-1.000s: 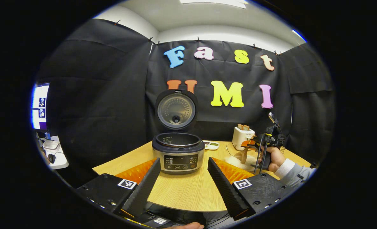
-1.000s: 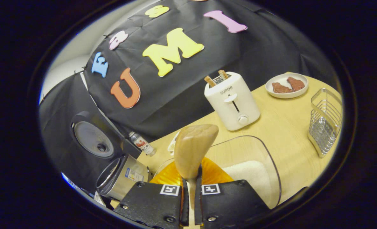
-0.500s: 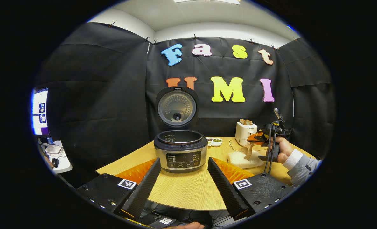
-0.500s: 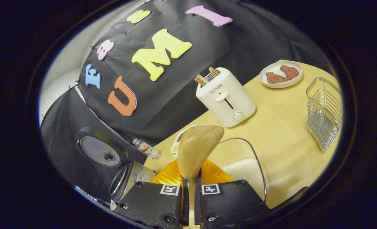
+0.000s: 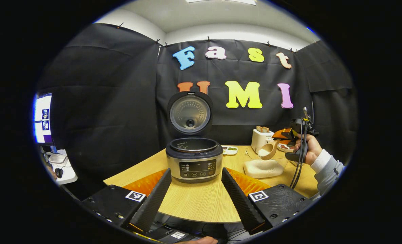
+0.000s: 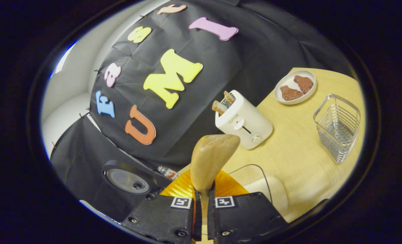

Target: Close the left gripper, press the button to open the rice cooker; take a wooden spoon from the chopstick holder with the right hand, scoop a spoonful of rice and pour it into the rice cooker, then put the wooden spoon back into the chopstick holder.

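The rice cooker [image 5: 194,162] stands mid-table with its lid [image 5: 190,113] up and the pot open. My left gripper [image 5: 195,195] hovers open in front of it, fingers spread wide. In the left gripper view, a hand holds my right gripper [image 5: 290,134] raised at the right, above the clear rice container [image 5: 263,167]. It is shut on the wooden spoon [image 5: 268,150], whose bowl carries white rice. In the right gripper view, the right gripper [image 6: 203,200] clamps the spoon handle and the spoon bowl's back [image 6: 212,159] faces the camera. The wire chopstick holder [image 6: 338,127] stands on the table at the right.
A white toaster [image 6: 243,120] with bread slices stands at the table's back, a plate [image 6: 292,89] with brown pieces beyond it. A small dish [image 5: 228,149] lies behind the cooker. A small bottle [image 6: 167,172] lies near the lid. A monitor [image 5: 42,117] glows at far left.
The right gripper has lifted the spoon up out of the rice container, now with rice in its bowl. The left gripper stays open in front of the cooker.
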